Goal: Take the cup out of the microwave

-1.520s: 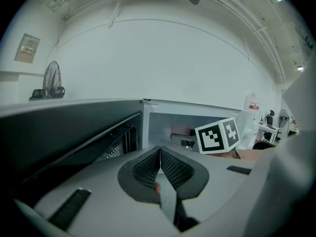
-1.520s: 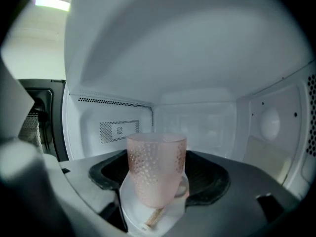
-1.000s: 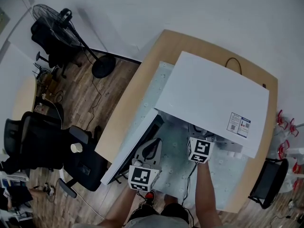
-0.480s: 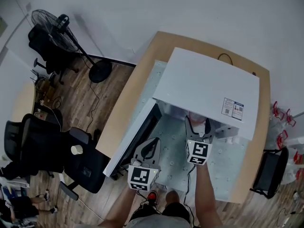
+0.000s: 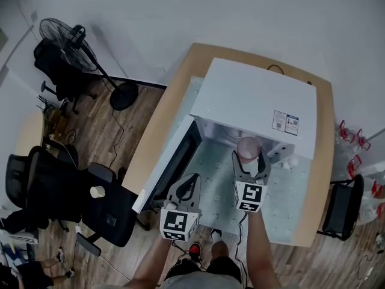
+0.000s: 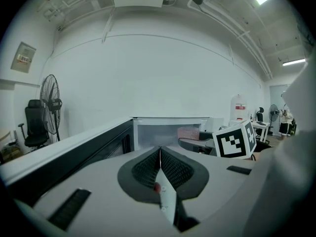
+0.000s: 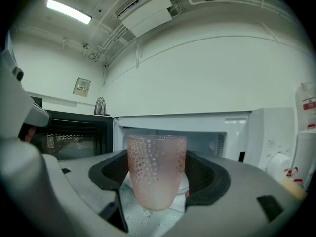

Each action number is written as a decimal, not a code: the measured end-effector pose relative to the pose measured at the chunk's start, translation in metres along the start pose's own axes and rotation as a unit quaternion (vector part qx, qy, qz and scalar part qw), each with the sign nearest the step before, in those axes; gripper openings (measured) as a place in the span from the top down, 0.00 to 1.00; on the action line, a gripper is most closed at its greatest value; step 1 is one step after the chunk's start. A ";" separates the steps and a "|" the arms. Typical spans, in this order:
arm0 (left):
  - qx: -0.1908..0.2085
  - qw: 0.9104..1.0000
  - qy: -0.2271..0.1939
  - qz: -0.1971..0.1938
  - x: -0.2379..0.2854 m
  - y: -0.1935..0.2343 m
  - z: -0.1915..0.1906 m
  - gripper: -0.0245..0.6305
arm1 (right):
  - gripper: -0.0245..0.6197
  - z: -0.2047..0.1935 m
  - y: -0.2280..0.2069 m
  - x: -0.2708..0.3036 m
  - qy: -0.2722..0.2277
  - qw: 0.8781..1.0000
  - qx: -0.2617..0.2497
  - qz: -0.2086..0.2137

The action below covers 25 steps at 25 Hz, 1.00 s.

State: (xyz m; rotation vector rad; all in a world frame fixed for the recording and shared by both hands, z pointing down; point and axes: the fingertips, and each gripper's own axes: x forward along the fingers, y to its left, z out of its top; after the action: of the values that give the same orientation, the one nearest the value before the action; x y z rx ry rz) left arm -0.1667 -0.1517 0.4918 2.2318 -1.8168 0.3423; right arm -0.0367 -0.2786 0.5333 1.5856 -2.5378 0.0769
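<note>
Head view: the white microwave (image 5: 252,101) is standing toward the far edge of the desk (image 5: 161,134), with its door (image 5: 171,167) standing open on the left side. A printed sticker (image 5: 284,123) is lying near the front right corner of the microwave's top, its print too small to read. The right gripper (image 5: 249,161) is clasping the pink dimpled cup (image 7: 157,172) by its sides, both jaws pressing against the wall. The cup is sitting upright between them, just outside the microwave's front edge, over the pale dotted mat (image 5: 289,203). Right gripper view: the open cavity is showing directly behind the cup. A wall plaque (image 7: 81,87) and a red-and-white label (image 7: 308,102) at the right edge are also appearing, neither legible. Left gripper view: the left gripper (image 6: 160,166) is hovering beside the door, its jaws pressed together with nothing between them. Each gripper's cube is bearing black-and-white square markers.
</note>
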 end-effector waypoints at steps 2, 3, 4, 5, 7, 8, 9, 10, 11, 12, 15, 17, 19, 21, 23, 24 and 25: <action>0.004 1.000 -0.004 -0.003 -0.004 -0.004 0.002 0.93 | 0.40 0.001 -0.002 -0.012 -0.002 1.000 0.003 -0.005; 0.006 1.000 -0.005 -0.005 -0.006 -0.006 0.003 0.93 | 0.40 0.001 -0.004 -0.018 -0.003 1.000 0.004 -0.008; 0.007 1.000 -0.007 -0.007 -0.008 -0.008 0.004 0.93 | 0.40 0.002 -0.005 -0.024 -0.005 1.000 0.005 -0.011; 0.009 1.000 -0.010 -0.010 -0.010 -0.011 0.005 0.93 | 0.40 0.003 -0.007 -0.031 -0.006 1.000 0.006 -0.013; 0.012 1.000 -0.014 -0.017 -0.013 -0.019 0.008 0.93 | 0.40 0.005 -0.011 -0.044 -0.009 1.000 0.008 -0.020; 0.014 1.000 -0.017 -0.021 -0.015 -0.023 0.009 0.93 | 0.40 0.006 -0.013 -0.051 -0.010 1.000 0.009 -0.024; 0.015 0.999 -0.018 -0.025 -0.017 -0.027 0.010 0.93 | 0.40 0.006 -0.015 -0.057 -0.010 1.000 0.009 -0.028; 0.016 0.999 -0.018 -0.030 -0.019 -0.032 0.010 0.93 | 0.40 0.007 -0.017 -0.064 -0.010 0.999 0.009 -0.032; 0.018 0.999 -0.018 -0.034 -0.021 -0.036 0.009 0.93 | 0.40 0.007 -0.019 -0.071 -0.010 0.999 0.009 -0.035; 0.019 0.999 -0.017 -0.038 -0.022 -0.040 0.009 0.93 | 0.40 0.007 -0.021 -0.077 -0.010 0.999 0.009 -0.038; 0.023 0.998 -0.018 -0.052 -0.024 -0.055 0.009 0.93 | 0.40 0.006 -0.029 -0.095 -0.011 0.999 0.009 -0.049; 0.027 0.998 -0.019 -0.063 -0.024 -0.064 0.009 0.93 | 0.40 0.007 -0.035 -0.107 -0.012 0.998 0.010 -0.058; 0.030 0.997 -0.020 -0.074 -0.023 -0.074 0.011 0.93 | 0.40 0.007 -0.042 -0.119 -0.012 0.998 0.012 -0.068; 0.035 0.995 -0.021 -0.086 -0.022 -0.084 0.011 0.93 | 0.40 0.008 -0.049 -0.130 -0.014 0.997 0.013 -0.079; 0.039 0.994 -0.021 -0.099 -0.019 -0.095 0.011 0.93 | 0.40 0.008 -0.058 -0.140 -0.017 0.996 0.016 -0.092; 0.041 0.993 -0.021 -0.105 -0.017 -0.101 0.011 0.93 | 0.40 0.007 -0.063 -0.146 -0.017 0.995 0.017 -0.098; 0.044 0.993 -0.021 -0.111 -0.016 -0.106 0.011 0.93 | 0.40 0.007 -0.067 -0.151 -0.018 0.994 0.017 -0.105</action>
State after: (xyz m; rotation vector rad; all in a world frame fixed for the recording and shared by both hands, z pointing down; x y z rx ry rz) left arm -0.0655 -0.1198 0.4717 2.4889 -1.5788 0.3395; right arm 0.0881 -0.1751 0.5012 1.8720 -2.3916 0.0693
